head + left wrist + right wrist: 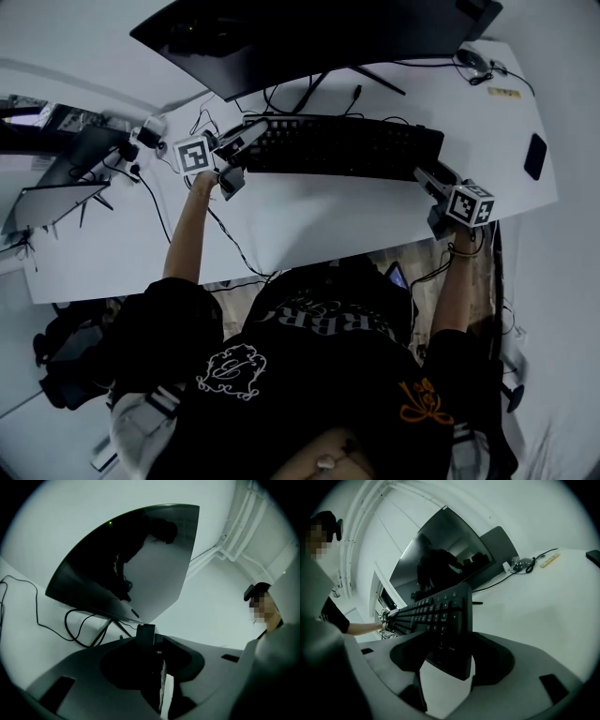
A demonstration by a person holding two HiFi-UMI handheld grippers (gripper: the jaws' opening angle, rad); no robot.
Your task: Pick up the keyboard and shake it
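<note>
Keyboard (337, 145) is just in front of the monitor (309, 33), over the white desk (309, 225), running side to side. Left gripper (242, 142) is clamped on the keyboard's left end, seen edge-on between its jaws. Right gripper (429, 178) is clamped on the right end, key side tilted up.

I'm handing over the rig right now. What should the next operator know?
Grippers: the left gripper is shut on the left end of the keyboard; the right gripper is shut on its right end.
Keyboard: it appears lifted off the white desk, tilted, in front of the monitor.
Done: grasp and lift.
Left: shake it.
</note>
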